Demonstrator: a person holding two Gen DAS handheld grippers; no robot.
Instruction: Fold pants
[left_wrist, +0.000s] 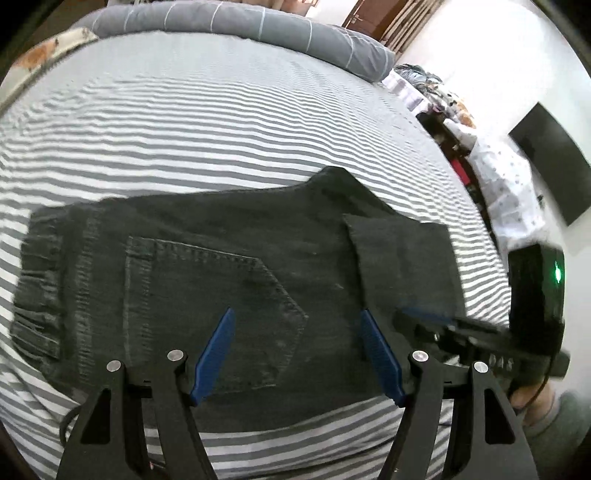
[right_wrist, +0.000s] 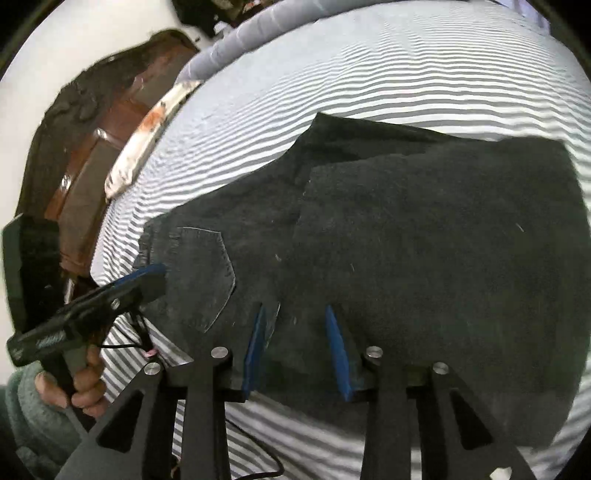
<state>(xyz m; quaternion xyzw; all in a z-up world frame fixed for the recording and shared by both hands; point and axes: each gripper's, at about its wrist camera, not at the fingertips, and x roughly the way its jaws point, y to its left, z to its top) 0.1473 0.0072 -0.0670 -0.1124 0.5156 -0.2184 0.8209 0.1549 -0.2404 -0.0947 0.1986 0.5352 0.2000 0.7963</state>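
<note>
No brand, label or legible writing shows anywhere; pale marks on the side of the right gripper (right_wrist: 295, 321) seen from the left wrist are too blurred to read. The dark pants (left_wrist: 229, 266) lie flat on the striped bedsheet (left_wrist: 221, 122), folded, long axis running across both views, with the waistband end (left_wrist: 37, 280) beyond the left-hand finger of the left gripper (left_wrist: 297, 321) and a back pocket (left_wrist: 207, 306) facing up, its point aimed at the right-hand finger. The left gripper's blue fingers (left_wrist: 214, 354) stand wide apart over the pocket, gripping nothing. The right gripper's fingers (right_wrist: 338, 350) stand narrowly apart above the folded leg edge (right_wrist: 303, 192), not pinching it. Whether fingertips touch cloth is unclear. A hand (right_wrist: 79, 387) in a grey-green sleeve (right_wrist: 22, 410) holds the left gripper's handle.
</note>
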